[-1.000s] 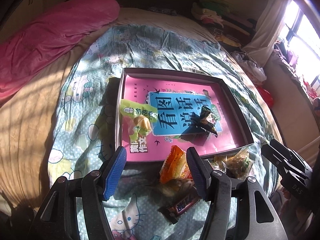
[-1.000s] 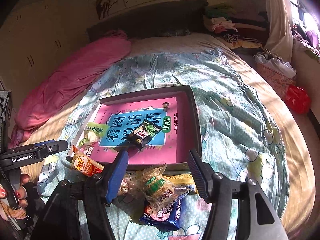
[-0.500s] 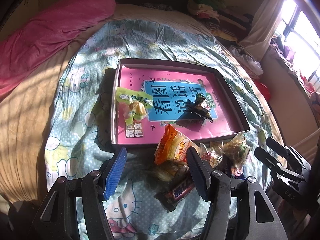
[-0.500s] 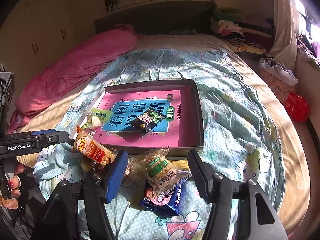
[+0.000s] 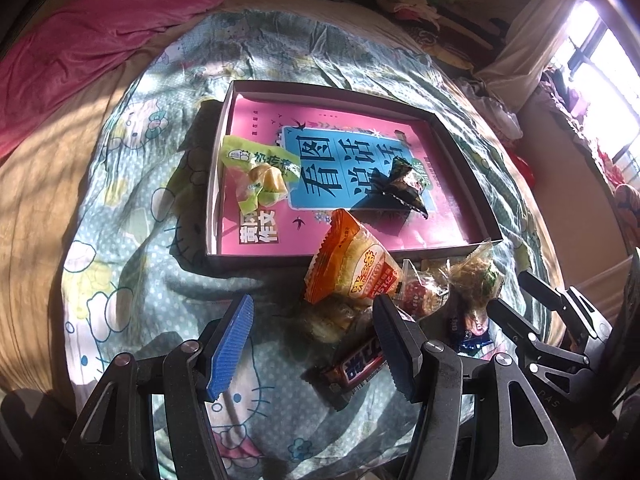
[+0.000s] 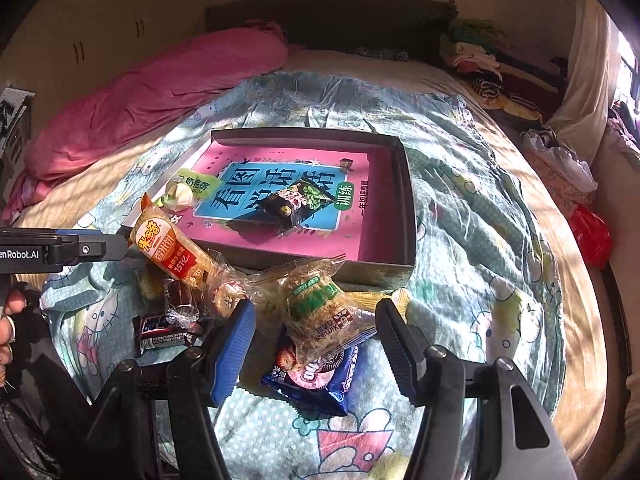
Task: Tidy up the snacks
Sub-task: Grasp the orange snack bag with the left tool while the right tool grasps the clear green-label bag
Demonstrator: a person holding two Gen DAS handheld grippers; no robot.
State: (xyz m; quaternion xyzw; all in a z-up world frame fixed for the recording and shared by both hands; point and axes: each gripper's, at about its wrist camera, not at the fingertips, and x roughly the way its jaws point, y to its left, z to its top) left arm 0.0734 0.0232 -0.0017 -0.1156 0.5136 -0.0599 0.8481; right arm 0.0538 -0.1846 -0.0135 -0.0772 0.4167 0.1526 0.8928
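A shallow box (image 5: 464,160) (image 6: 406,184) with a pink book inside lies on the bed. In it are a green-yellow snack (image 5: 258,176) (image 6: 182,192) and a black snack pack (image 5: 404,184) (image 6: 296,202). A pile of snacks lies in front of the box: an orange pack (image 5: 352,268) (image 6: 172,248), a chocolate bar (image 5: 356,364) (image 6: 160,330), a clear green-label pack (image 6: 324,312) (image 5: 476,280) and a blue cookie pack (image 6: 320,380). My left gripper (image 5: 314,344) is open and empty just before the pile. My right gripper (image 6: 316,348) is open and empty around the green-label pack.
The bed has a patterned cartoon quilt (image 5: 140,240) and a pink duvet (image 5: 92,40) at the far left. Clothes (image 6: 476,56) are piled at the far right by a curtain. A red bag (image 6: 590,236) lies off the bed's right side.
Both grippers have moved back and down toward the snack pile in front of the box. The pile now sits closer between the fingers. Both stayed open.
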